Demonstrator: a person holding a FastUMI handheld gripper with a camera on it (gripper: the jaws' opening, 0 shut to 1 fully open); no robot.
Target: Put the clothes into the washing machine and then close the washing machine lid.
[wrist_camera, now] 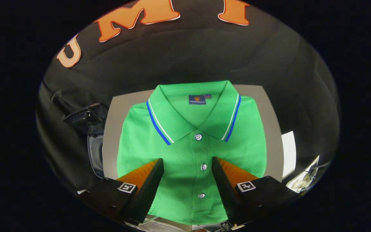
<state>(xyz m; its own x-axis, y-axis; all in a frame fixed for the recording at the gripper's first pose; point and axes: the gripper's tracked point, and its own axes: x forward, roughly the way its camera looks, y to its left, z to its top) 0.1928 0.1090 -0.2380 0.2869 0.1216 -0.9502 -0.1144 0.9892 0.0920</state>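
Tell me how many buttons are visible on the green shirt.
3, along the shirt placket: one at the collar, beyond the open gripper; one between its fingers; one nearer. None seems hidden.

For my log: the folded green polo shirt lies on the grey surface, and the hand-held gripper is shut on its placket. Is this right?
Not quite: in the gripper view the hand-held gripper is open, its fingers apart over the green polo shirt, which lies folded on the grey surface.

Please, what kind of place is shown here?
Probably a recording booth for a laundry task: black cloth wall, a folded green shirt on a grey table, with the open tool above it.
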